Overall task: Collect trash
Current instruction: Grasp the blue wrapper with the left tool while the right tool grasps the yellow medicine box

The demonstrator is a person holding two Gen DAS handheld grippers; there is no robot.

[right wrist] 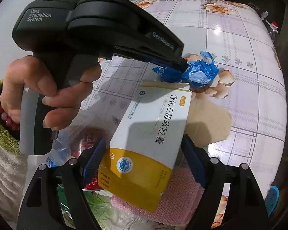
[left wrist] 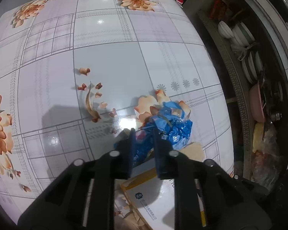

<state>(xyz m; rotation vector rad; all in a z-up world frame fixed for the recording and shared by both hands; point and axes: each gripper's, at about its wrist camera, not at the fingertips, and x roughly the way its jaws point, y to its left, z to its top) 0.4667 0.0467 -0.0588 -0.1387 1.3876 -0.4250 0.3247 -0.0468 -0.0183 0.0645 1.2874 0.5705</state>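
A crumpled blue plastic wrapper [left wrist: 174,126] [right wrist: 201,72] lies on the flowered tablecloth [left wrist: 105,57]. My left gripper [left wrist: 143,132] points down at it, shut on the wrapper's near end; in the right wrist view its tip [right wrist: 183,65] pinches the blue plastic, and a hand [right wrist: 38,95] holds its handle. A white and yellow medicine box [right wrist: 149,130] [left wrist: 153,197] sits between the fingers of my right gripper [right wrist: 144,139]. Both pads lie against its long sides, and its far end with an open flap reaches the wrapper.
A tan scrap of paper [right wrist: 207,122] lies beside the box. Under my right gripper are a pink cloth [right wrist: 182,191] and a clear bag of red packaging [right wrist: 86,138]. A red-capped bottle [right wrist: 273,26] stands at the far table edge. A shelf of dishes [left wrist: 240,38] runs along the right.
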